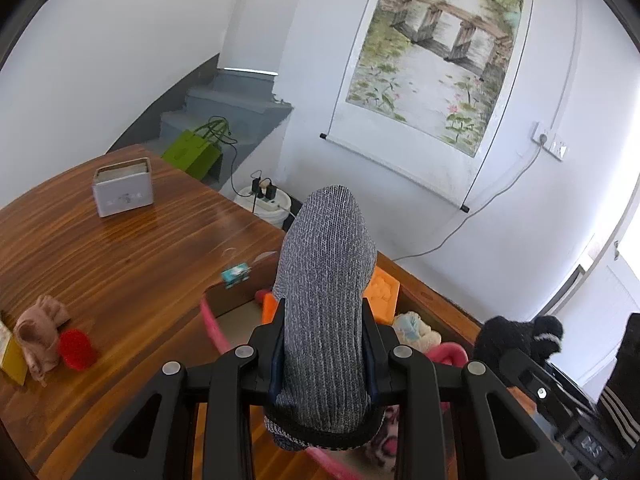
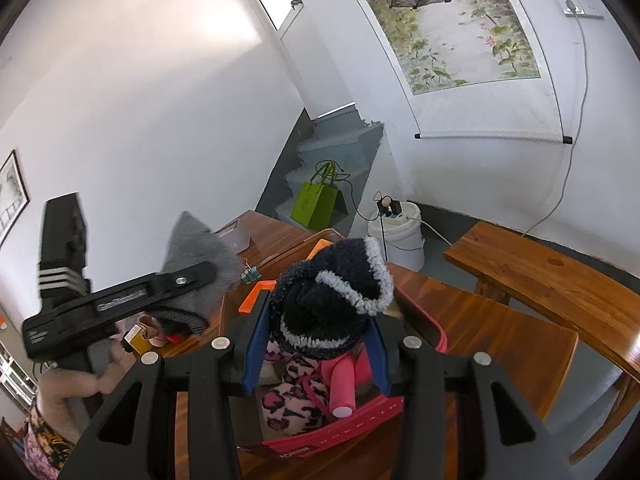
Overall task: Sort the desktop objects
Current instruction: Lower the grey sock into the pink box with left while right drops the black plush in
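My left gripper (image 1: 325,344) is shut on a grey knit sock (image 1: 326,292) and holds it above a pink-rimmed basket (image 1: 212,326). It also shows in the right wrist view (image 2: 192,276), still holding the grey sock (image 2: 192,248). My right gripper (image 2: 318,344) is shut on a fuzzy black sock with a white trim (image 2: 332,296), held over the same basket (image 2: 348,420); that sock also shows in the left wrist view (image 1: 520,334). In the basket lie a pink leopard sock (image 2: 294,400), a pink roller (image 2: 343,388) and an orange item (image 1: 384,290).
On the wooden table (image 1: 120,248) lie a beige sock (image 1: 40,328), a red scrubber (image 1: 77,348), a yellow box (image 1: 12,360), a teal binder clip (image 1: 236,275) and a white tin box (image 1: 123,187). A wooden bench (image 2: 560,280) stands to the right. A white bucket (image 2: 400,232) stands beyond the table.
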`<control>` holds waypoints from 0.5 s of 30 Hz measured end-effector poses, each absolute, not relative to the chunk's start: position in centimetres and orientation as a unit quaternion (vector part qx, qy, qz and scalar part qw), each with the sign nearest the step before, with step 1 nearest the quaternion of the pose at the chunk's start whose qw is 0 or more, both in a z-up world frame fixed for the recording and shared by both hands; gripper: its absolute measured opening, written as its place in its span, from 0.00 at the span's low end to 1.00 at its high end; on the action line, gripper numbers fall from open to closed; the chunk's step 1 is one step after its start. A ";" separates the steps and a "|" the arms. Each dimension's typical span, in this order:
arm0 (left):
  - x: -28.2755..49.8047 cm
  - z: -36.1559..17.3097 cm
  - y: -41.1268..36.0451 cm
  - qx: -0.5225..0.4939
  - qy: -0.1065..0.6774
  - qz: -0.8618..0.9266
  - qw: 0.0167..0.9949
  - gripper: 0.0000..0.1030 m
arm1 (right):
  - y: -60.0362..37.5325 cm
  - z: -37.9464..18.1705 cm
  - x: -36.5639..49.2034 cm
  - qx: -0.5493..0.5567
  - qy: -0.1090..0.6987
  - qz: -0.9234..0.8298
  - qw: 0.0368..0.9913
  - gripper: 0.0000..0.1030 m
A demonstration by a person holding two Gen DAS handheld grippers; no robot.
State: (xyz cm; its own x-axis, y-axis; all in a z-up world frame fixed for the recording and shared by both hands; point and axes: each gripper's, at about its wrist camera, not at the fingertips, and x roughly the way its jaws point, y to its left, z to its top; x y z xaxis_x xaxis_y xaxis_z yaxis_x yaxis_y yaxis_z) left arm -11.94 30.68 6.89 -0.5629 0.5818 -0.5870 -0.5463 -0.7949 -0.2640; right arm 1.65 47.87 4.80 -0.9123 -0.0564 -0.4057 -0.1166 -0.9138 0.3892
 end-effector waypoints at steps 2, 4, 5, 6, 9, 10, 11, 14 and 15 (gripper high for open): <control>-12.6 7.0 31.7 -0.339 -0.019 0.884 0.321 0.31 | 47.9 4.8 1.7 -0.208 0.208 0.956 0.014 0.46; -13.4 7.0 32.5 -0.341 -0.017 0.883 0.323 0.31 | 47.9 4.7 1.6 -0.208 0.208 0.956 0.011 0.46; -13.8 7.0 32.8 -0.342 -0.017 0.881 0.326 0.31 | 47.8 4.7 1.5 -0.208 0.208 0.956 0.010 0.46; -14.1 6.8 33.1 -0.346 -0.016 0.878 0.330 0.32 | 47.7 4.7 1.4 -0.209 0.208 0.956 0.009 0.46; -14.7 6.2 33.7 -0.356 -0.015 0.870 0.341 0.47 | 47.5 4.5 1.1 -0.212 0.206 0.955 0.007 0.46; -14.8 6.0 33.6 -0.357 -0.016 0.871 0.337 0.49 | 47.5 4.5 1.0 -0.213 0.206 0.955 0.006 0.46; -14.9 5.8 33.4 -0.358 -0.017 0.872 0.333 0.49 | 47.5 4.4 0.9 -0.214 0.205 0.955 0.007 0.46; -15.1 5.2 32.6 -0.365 -0.024 0.876 0.316 0.50 | 47.6 4.4 0.7 -0.214 0.205 0.955 0.007 0.46; -15.3 5.0 32.1 -0.366 -0.027 0.876 0.311 0.50 | 47.6 4.4 0.6 -0.214 0.206 0.955 0.006 0.46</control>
